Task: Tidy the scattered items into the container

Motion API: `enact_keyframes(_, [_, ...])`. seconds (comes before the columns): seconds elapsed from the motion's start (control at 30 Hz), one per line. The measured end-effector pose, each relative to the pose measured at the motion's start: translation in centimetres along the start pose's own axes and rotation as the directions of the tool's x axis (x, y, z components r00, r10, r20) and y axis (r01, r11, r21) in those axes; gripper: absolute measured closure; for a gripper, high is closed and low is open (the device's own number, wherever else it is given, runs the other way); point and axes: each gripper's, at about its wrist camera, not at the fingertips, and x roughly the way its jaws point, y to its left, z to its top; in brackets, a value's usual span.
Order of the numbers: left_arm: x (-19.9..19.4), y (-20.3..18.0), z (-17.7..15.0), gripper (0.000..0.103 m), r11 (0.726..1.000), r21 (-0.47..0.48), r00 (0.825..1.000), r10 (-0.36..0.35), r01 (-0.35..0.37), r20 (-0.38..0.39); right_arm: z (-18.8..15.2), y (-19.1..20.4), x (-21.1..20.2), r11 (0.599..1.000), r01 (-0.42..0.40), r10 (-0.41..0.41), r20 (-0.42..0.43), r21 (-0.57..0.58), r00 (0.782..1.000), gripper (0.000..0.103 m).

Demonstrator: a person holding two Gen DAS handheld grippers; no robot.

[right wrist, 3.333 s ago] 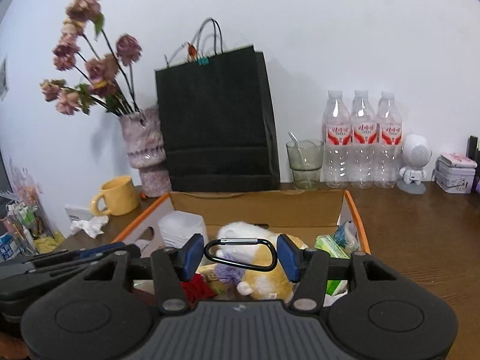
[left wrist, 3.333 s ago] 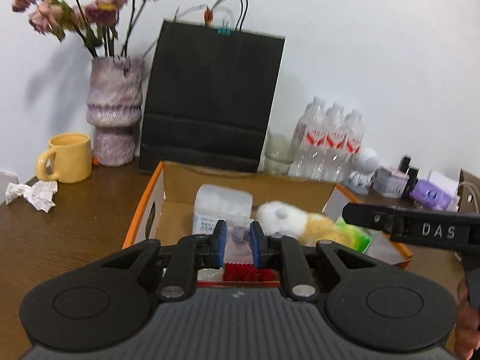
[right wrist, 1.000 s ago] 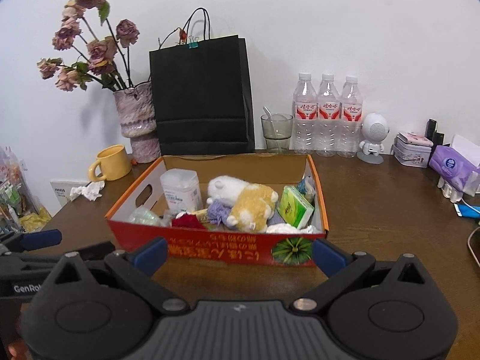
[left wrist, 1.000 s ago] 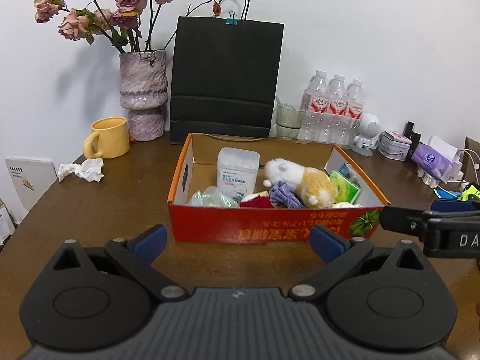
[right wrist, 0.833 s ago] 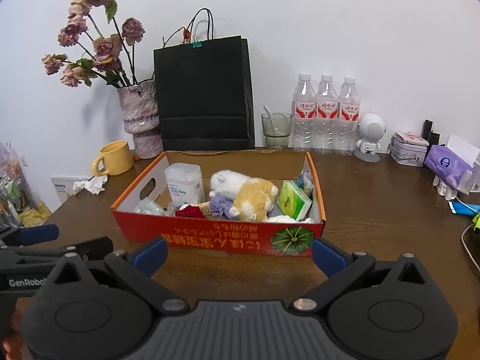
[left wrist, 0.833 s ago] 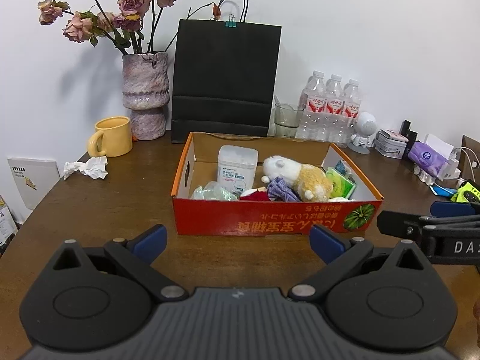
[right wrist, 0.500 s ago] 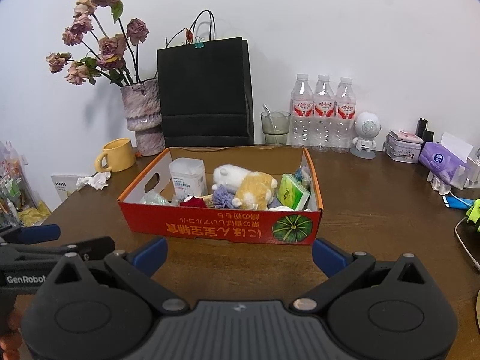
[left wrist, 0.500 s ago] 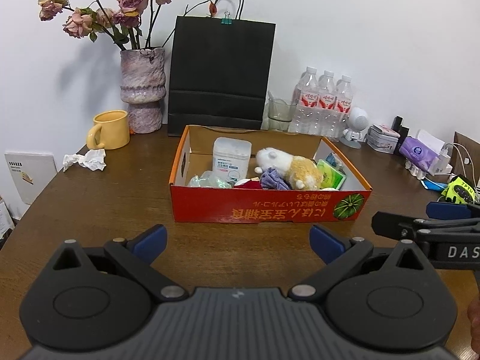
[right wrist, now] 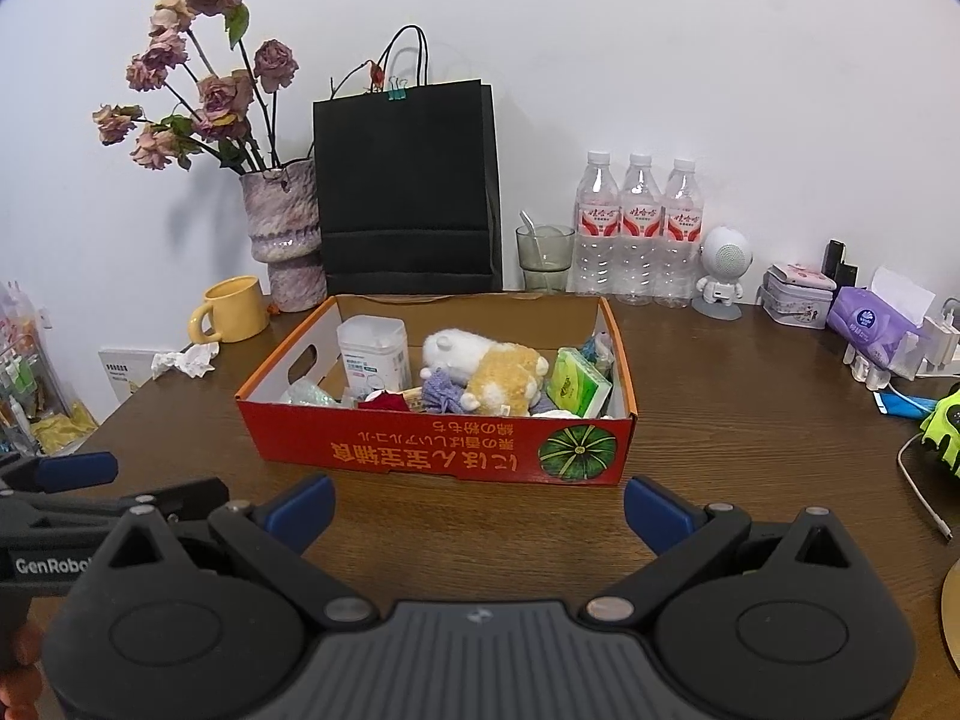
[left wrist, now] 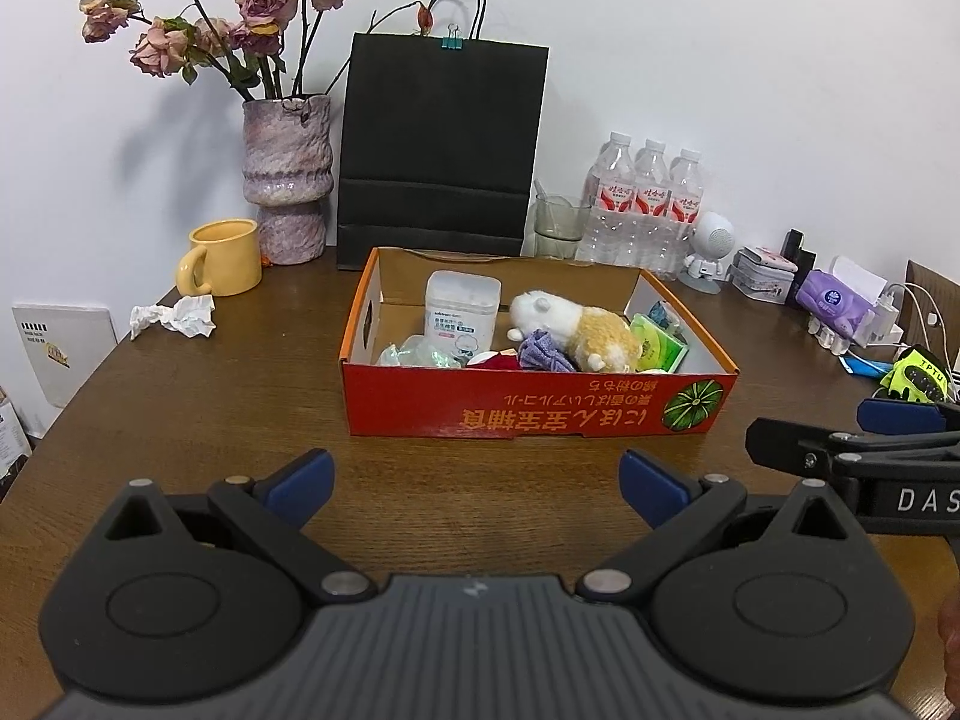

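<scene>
Box [left wrist: 528, 417] holds plush hamster [left wrist: 576, 327], jar [left wrist: 461, 315], perhaps tissues [left wrist: 657, 348].

A shallow cardboard box [left wrist: 528, 417], red on its outer front wall with orange printed characters and a green pumpkin picture at the right end, stands upright and open-topped on the brown wooden counter [left wrist: 198, 420], toward the middle and nearer the back edge. Its inner walls are plain brown, with an oval handle cutout in the left wall. Inside, a white lidded plastic jar [left wrist: 461, 315] stands upright at the back left. A white-and-tan plush hamster [left wrist: 576, 327] lies in the centre beside it. A purple knitted piece [left wrist: 543, 353] and a red item [left wrist: 501, 362] lie against the front wall, a crumpled clear wrapper [left wrist: 414, 354] in the front left corner, and a green packet [left wrist: 657, 348] leans at the right.
</scene>
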Motion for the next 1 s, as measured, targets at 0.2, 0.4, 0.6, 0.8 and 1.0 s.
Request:
enact_keyframes(0.2, [-0.21,-0.02,-0.05,0.000,1.000,0.000,1.000,0.001,-0.001,0.001,0.02,0.03,-0.10,1.000,0.001,-0.001,0.000,-0.004,1.000,0.000])
enact_keyframes(0.4, [-0.42,-0.05,0.15,0.000,1.000,0.001,1.000,0.004,-0.004,0.004,0.06,0.06,-0.39,1.000,0.001,-0.001,0.004,-0.005,1.000,0.000])
enact_keyframes(0.6, [-0.53,0.02,0.23,0.000,1.000,0.003,1.000,0.006,-0.006,0.005,0.09,0.06,-0.41,1.000,0.001,-0.001,0.002,-0.004,1.000,0.000])
enact_keyframes(0.8, [-0.58,0.00,0.21,0.000,1.000,0.001,1.000,0.007,-0.007,0.004,0.06,0.11,-0.55,1.000,0.001,-0.001,0.003,-0.005,1.000,0.000])
enact_keyframes(1.0, [-0.62,-0.04,0.22,0.000,1.000,0.004,1.000,0.010,-0.010,0.006,0.06,0.09,-0.59,1.000,0.000,0.000,0.002,-0.006,1.000,0.000])
